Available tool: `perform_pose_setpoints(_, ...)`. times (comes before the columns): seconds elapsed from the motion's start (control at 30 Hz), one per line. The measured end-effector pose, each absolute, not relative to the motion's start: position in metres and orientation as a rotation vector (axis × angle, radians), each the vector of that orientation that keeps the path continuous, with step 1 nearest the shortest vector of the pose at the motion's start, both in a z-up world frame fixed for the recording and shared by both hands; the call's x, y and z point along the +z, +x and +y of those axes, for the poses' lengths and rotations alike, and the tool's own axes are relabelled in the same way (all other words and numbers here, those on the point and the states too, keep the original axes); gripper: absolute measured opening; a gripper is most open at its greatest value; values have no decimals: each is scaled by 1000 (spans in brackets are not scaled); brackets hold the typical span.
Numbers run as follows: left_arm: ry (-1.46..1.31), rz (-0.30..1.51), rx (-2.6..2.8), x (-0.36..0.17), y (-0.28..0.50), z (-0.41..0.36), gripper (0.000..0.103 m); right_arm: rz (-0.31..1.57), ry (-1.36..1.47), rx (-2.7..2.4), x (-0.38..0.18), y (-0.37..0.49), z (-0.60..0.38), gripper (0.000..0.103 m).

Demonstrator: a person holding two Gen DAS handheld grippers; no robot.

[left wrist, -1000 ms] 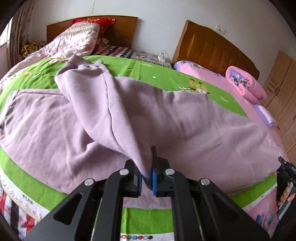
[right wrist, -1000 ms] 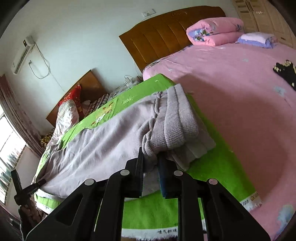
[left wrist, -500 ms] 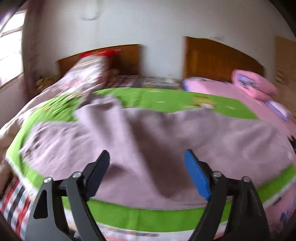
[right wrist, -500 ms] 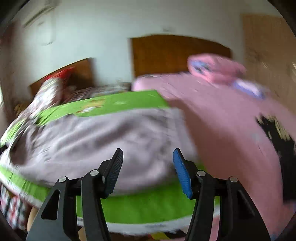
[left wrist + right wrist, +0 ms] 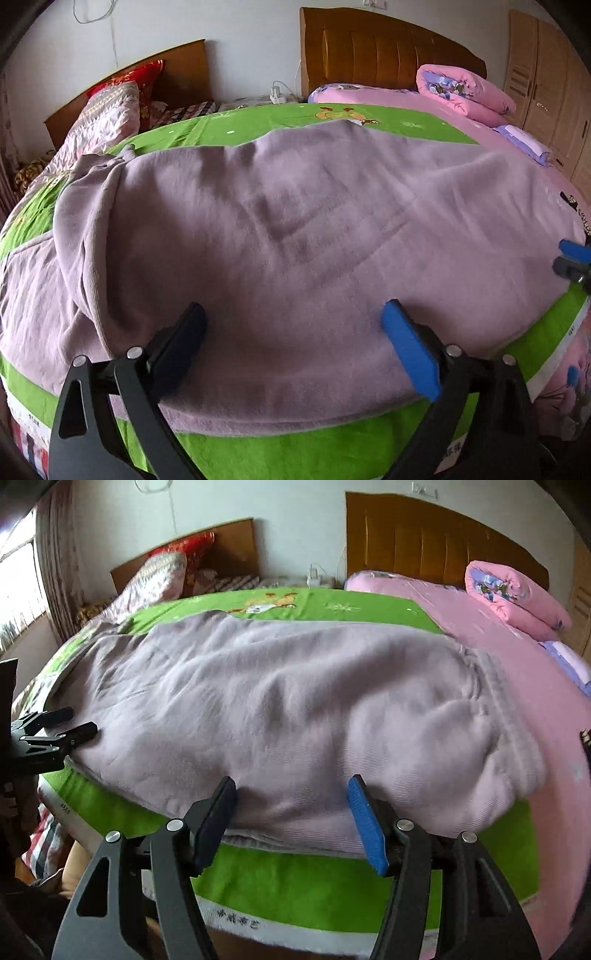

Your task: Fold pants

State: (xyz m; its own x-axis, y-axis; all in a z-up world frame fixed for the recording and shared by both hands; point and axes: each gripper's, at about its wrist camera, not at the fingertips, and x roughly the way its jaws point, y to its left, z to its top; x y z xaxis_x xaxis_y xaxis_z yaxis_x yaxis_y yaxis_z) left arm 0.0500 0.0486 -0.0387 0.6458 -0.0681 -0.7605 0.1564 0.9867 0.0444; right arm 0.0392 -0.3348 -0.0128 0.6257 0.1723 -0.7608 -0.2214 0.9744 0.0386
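Lilac fleece pants (image 5: 295, 236) lie lengthwise across a green blanket (image 5: 280, 454) on a bed, one leg apparently folded over the other. At the pants' left end, the leg ends look rumpled and uneven. The left gripper (image 5: 291, 347) hovers over the pants' near edge, jaws spread wide, holding nothing. Further right along that edge, the right gripper (image 5: 291, 818) is likewise wide open and empty, near the ribbed waistband (image 5: 513, 738). The lengthwise fold looks done; folding end to end appears to remain.

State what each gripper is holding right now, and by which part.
Nothing: the left gripper and right gripper are both open above the pants.
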Motion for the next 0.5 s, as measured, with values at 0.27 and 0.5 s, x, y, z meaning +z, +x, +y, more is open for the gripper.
perform_pose_setpoints(0.27, 112, 868, -124, -37, 45, 50, 100, 860, -105, 35, -12, 84, -353, 79)
perform_pose_setpoints(0.5, 108, 857, -127, -39, 45, 52, 101, 874, -100, 58, -17, 65, -362, 80)
